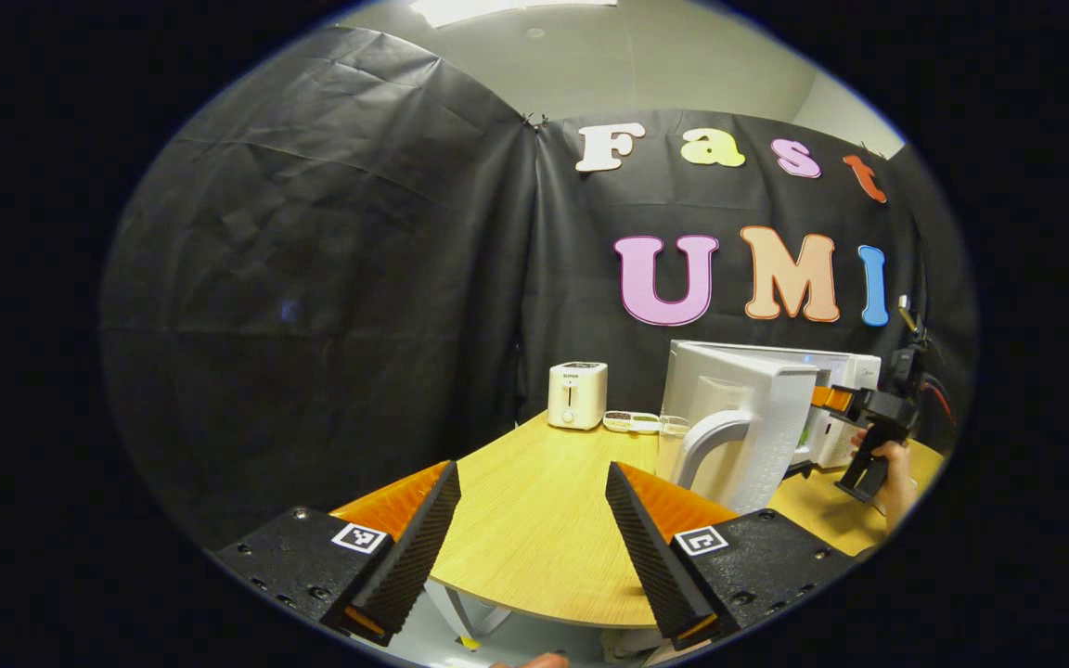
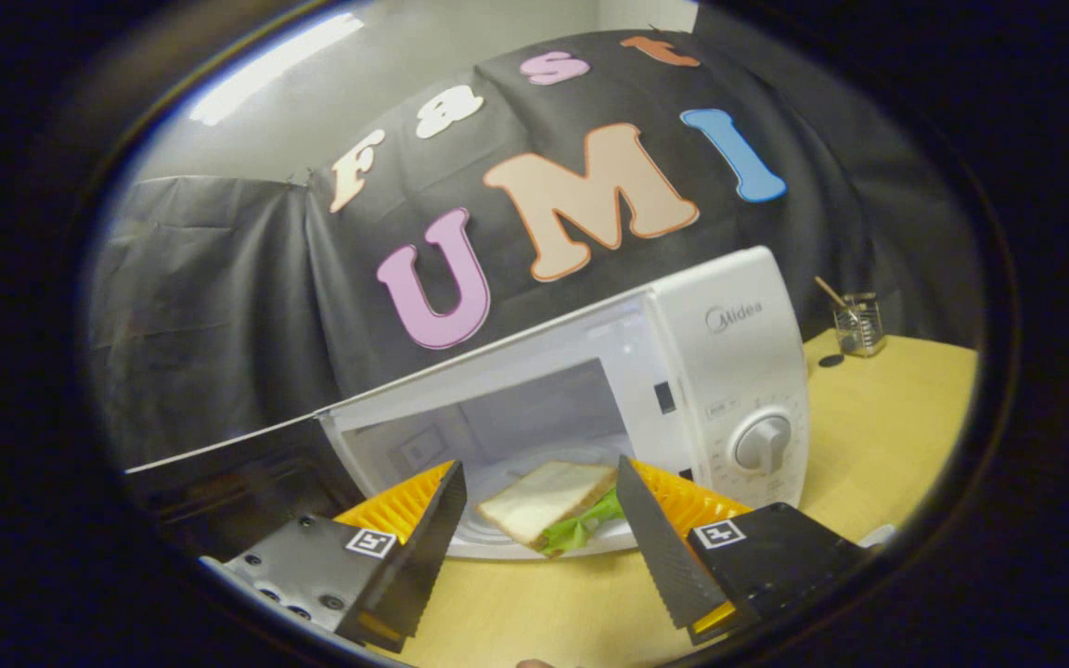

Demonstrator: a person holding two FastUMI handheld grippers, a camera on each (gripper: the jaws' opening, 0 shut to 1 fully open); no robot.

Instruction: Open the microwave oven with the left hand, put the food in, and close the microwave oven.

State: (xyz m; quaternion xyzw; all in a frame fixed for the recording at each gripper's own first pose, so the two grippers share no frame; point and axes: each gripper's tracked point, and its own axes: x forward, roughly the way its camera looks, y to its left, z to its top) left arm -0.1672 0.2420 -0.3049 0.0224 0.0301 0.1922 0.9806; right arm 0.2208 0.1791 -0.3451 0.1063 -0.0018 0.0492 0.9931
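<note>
Right gripper view: the right tool (image 2: 534,520) has its fingers spread wide and grips nothing. Between them, just beyond the tips, the sandwich (image 2: 548,501) lies on the white plate (image 2: 497,543) at the front edge of the cavity of the microwave (image 2: 729,371); whether the fingers touch the bread cannot be told. The door (image 2: 219,468) is swung fully open to the left of the opening. A dial (image 2: 764,443) sits on the control panel, and a glass (image 2: 857,325) stands well apart on the desk (image 2: 896,417).

Left gripper view: the left tool (image 1: 533,529) is likewise wide open and empty, held over the near edge of the desk, well apart from the microwave. The door with its curved handle (image 1: 711,441) stands open toward this tool. Beyond it, the right tool shows in a hand (image 1: 892,464) at the oven opening. A toaster (image 1: 577,394) and a small tray (image 1: 632,422) stand near the back wall.

Judged procedure:
1. The sandwich appears close to the front lip. Confirm it sits fully inside so that the door will not strike it.
2. Draw the right tool straight back, clear of the door's swing.
3. Bring the left tool to the outer face of the door, near the handle.
4. Push in a smooth arc until it latches, without shifting the microwave on the desk.
</note>
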